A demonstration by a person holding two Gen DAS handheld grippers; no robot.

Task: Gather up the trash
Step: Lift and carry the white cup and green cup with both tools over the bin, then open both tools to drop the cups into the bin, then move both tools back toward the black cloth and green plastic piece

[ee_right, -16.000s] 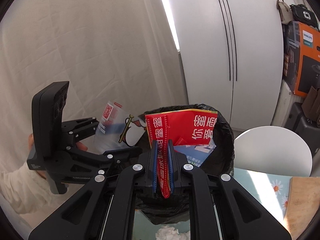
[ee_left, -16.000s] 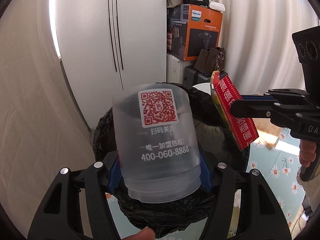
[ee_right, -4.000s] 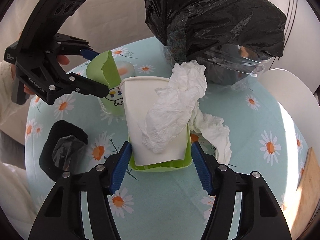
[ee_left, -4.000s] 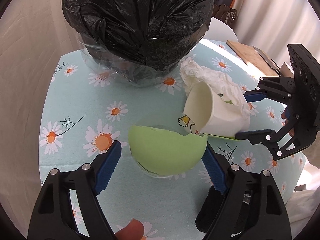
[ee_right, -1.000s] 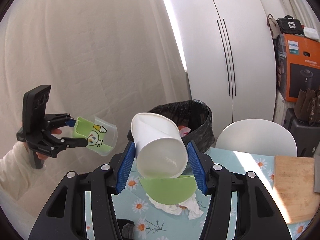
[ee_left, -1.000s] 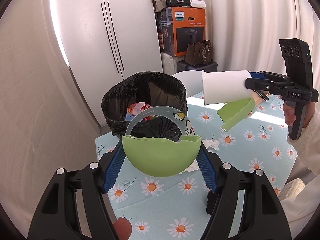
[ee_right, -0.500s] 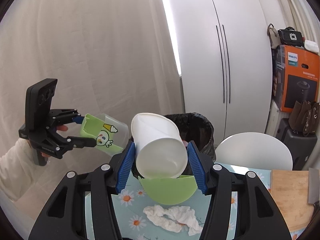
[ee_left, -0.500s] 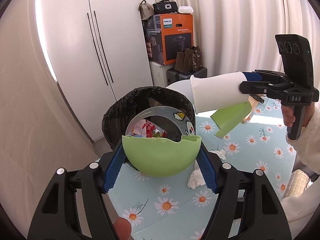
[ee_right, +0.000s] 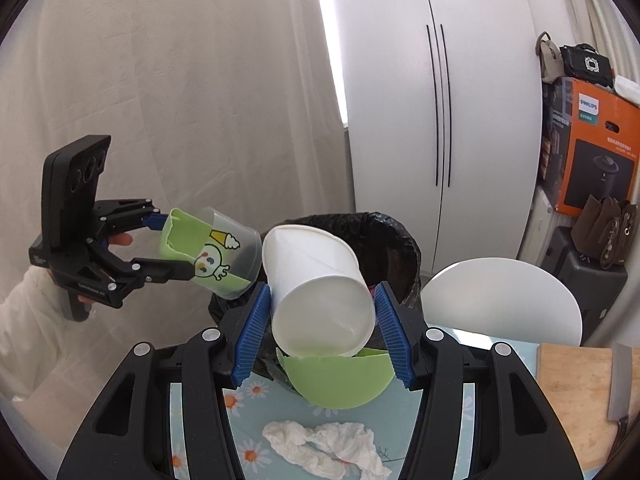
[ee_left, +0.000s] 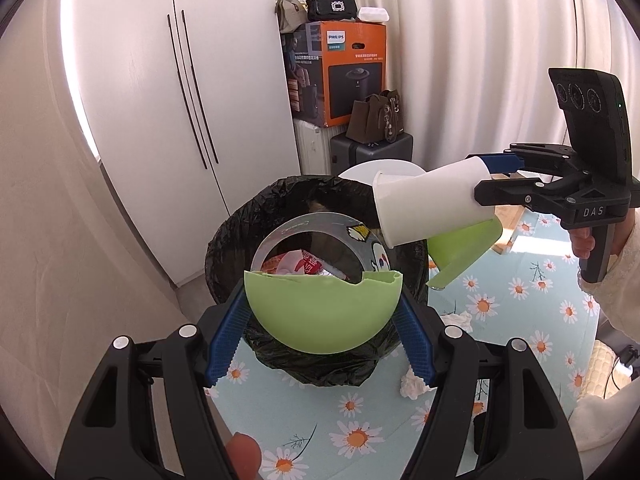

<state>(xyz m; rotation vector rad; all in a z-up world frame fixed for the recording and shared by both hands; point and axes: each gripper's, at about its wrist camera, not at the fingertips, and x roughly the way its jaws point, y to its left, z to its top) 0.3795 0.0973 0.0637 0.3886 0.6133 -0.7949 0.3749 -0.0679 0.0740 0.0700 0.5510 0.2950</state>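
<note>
Left gripper [ee_left: 322,334] angled down, blue pads [ee_left: 225,338] pressed on both sides of a clear cup with a green liner [ee_left: 320,308]; a fingertip shows at the handle below. Right gripper [ee_right: 322,336] also tilted down, pads [ee_right: 252,334] clamped on a white paper cup [ee_right: 320,292] lying on its side. Both handles gripped by hands [ee_left: 584,240] in white fleece sleeves [ee_right: 28,320]. The two grippers sit side by side, close but apart.
</note>
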